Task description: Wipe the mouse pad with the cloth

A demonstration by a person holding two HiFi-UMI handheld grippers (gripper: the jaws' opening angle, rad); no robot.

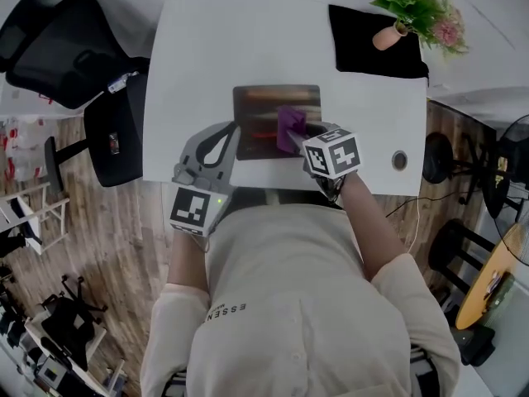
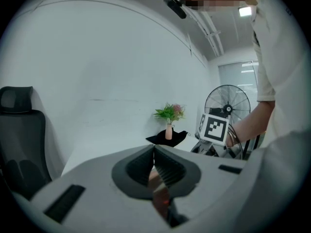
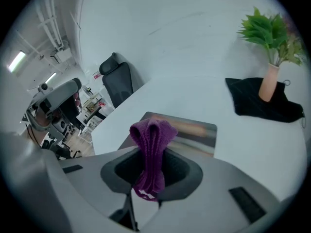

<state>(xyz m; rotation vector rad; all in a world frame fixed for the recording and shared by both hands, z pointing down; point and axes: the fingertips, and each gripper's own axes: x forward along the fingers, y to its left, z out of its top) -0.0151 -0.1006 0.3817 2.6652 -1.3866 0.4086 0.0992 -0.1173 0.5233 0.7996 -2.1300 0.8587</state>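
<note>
- The white tabletop [image 1: 198, 48] is bare along its left side and across the back left. Its front edge runs just in front of the person's body.
- The mouse pad [image 1: 264, 106] lies flat in the middle of the tabletop, nearer the front edge than the back. There is open surface on both of its sides.
- At the back right a black fabric piece [image 1: 364, 40] lies spread out, with a pink vase [image 1: 387, 36] of green plant [image 1: 417, 7] standing on it, well apart from the pad.
- A round cable hole [image 1: 400, 160] sits near the front right edge of the tabletop.
- Off the left edge stands a black office chair [image 1: 74, 48] on wooden floor. A standing fan [image 2: 227, 103] is beyond the right side.
- The left tongs [image 1: 233, 133] are closed, tips meeting, at the pad's left edge. Whether they press on it I cannot tell.
- The right tongs [image 1: 299, 139] are clamped on the cloth [image 3: 151, 135], holding it over the right half of the pad. Whether the cloth touches the pad cannot be told.
- The cloth is purple and knitted. It is folded into a bunched loop that stands out past the tips, with its ends hanging back between the jaws.
- The pad is a dark rectangle with blurred reddish and tan bands across it and a slight sheen.
</note>
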